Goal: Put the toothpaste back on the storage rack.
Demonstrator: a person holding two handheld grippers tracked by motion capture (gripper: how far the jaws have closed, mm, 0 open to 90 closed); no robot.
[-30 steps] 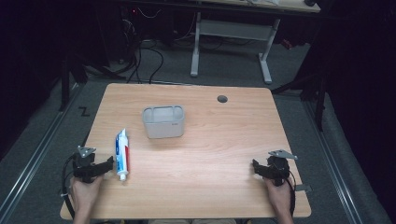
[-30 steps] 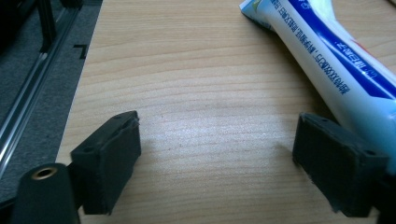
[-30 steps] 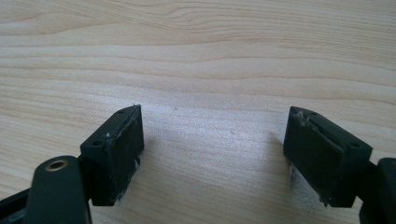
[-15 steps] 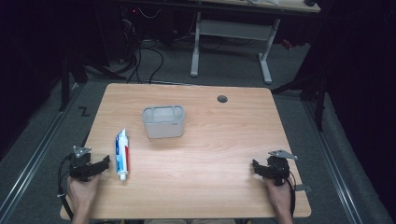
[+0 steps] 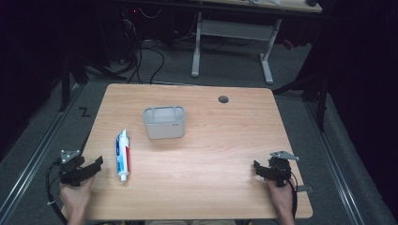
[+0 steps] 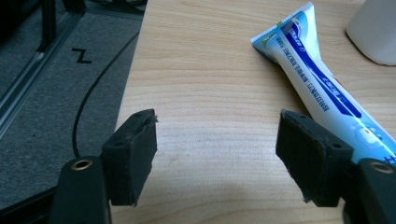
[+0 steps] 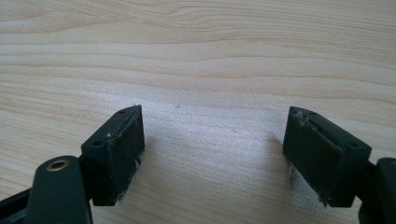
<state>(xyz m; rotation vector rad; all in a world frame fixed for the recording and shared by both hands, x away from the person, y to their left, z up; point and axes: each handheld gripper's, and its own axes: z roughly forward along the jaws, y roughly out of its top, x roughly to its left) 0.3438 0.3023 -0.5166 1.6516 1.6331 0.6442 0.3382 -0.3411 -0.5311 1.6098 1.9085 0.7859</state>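
Left gripper nears the toothpaste

The toothpaste tube [image 5: 123,154] lies flat on the tabletop [image 5: 225,154], near the grey container [image 5: 164,123]. Left gripper [image 5: 97,162] sits just beside it, fingers apart but just closing on nothing. Right gripper [image 5: 256,167] fingers apart, empty

Cut off, covered or too small from my seat

In my left gripper view the toothpaste tube [image 6: 322,88] runs behind the right-hand jaw, so its cap end is hidden, and the white container [image 6: 376,32] is clipped by the top right corner. From the high view I can't read the tube's print, and both forearms leave the bottom edge.
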